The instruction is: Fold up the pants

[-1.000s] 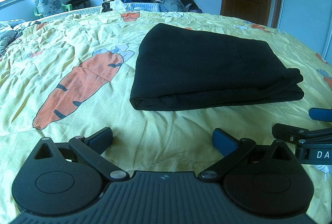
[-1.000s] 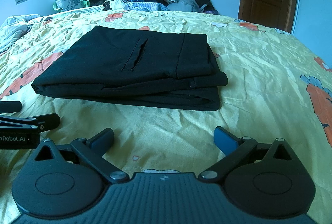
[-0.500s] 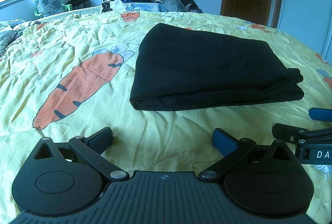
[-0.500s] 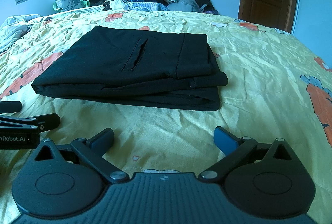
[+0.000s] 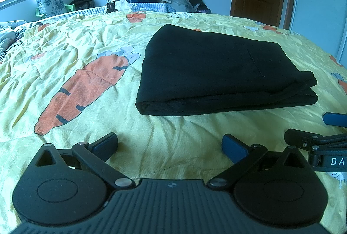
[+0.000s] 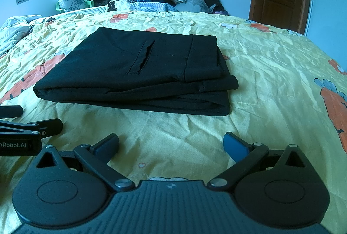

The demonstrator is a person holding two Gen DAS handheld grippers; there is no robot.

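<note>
The left hand-held gripper (image 5: 170, 144) sits low over the bed (image 5: 86, 56), jaws spread and empty. Ahead of both lie the black pants (image 6: 138, 73), folded into a flat stack on the yellow carrot-print cover. The right hand-held gripper (image 6: 171, 144), just beside the left, is likewise spread, holding nothing.

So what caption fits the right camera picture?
Open tongs wait before folded black pants on a carrot bedspread.
</note>
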